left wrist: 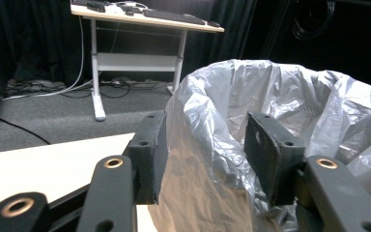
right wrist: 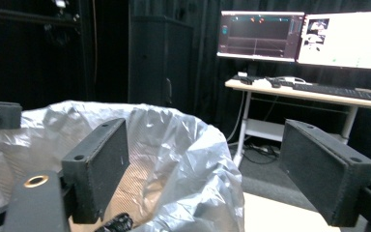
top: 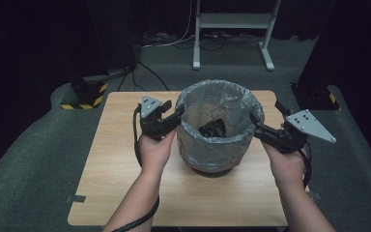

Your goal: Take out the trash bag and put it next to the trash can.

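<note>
where bag [top: 207,145] lines bin, black wad [top: 213,128]

A translucent silver-grey bag [top: 207,145] lines the bin at frame centre; black crumpled litter [top: 212,128] lies inside; the desk [top: 116,169] is pale wood-grain.

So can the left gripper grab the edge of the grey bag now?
Probably yes. The left gripper already has its jaws on either side of the grey bag at the bin's rim, one inside, one outside. Nothing blocks it, though the pads don't look pressed on yet.
</note>
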`<state>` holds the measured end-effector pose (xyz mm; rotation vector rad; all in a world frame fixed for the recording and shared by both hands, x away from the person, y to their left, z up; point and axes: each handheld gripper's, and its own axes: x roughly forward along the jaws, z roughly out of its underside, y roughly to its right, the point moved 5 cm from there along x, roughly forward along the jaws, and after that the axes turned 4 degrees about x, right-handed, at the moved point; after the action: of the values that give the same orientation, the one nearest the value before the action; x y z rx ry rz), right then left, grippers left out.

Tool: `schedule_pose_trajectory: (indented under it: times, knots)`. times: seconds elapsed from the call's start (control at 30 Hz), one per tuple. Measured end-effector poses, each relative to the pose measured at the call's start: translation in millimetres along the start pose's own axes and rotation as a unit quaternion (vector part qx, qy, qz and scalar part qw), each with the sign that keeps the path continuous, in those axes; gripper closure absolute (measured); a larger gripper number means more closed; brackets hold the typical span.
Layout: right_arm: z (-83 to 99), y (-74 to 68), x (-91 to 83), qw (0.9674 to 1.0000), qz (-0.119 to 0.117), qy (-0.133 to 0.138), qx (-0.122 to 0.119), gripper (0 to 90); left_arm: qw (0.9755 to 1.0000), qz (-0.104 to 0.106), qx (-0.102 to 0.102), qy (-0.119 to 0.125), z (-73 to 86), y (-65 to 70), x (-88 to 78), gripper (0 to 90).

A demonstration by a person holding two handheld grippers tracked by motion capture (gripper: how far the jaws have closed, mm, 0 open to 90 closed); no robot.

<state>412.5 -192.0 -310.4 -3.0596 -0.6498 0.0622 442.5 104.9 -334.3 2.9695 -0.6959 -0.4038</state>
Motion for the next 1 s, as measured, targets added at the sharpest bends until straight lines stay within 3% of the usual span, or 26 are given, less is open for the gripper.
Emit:
schedule_pose_trajectory:
  times: [0.17,0.43,0.53,0.73,0.9,1.0]
  knots:
    - [4.4,5.5,5.1,0.9997,0.002,-0.023,0.012,28.3,0.9999,0.001,0.008,0.008,-0.5,5.4,-0.5,64.3]
    - [10.5,7.7,17.6,0.9973,0.010,-0.063,0.037,49.0,0.9990,-0.028,0.020,0.027,-2.0,6.3,-5.3,78.3]
    - [12.1,9.2,23.7,0.9957,0.015,-0.077,0.049,56.2,0.9985,-0.033,0.026,0.034,-3.2,7.5,-7.2,87.8]
    - [17.0,8.7,31.1,0.9936,0.020,-0.092,0.063,65.9,0.9981,-0.032,0.031,0.042,-1.8,9.2,-7.1,89.8]
    - [13.7,10.6,29.6,0.9942,0.037,-0.085,0.054,77.1,0.9979,-0.029,0.030,0.049,-0.2,9.4,-8.5,90.0]
    - [11.3,9.6,26.9,0.9953,0.049,-0.074,0.038,89.1,0.9978,-0.029,0.025,0.054,0.7,9.4,-8.9,90.0]
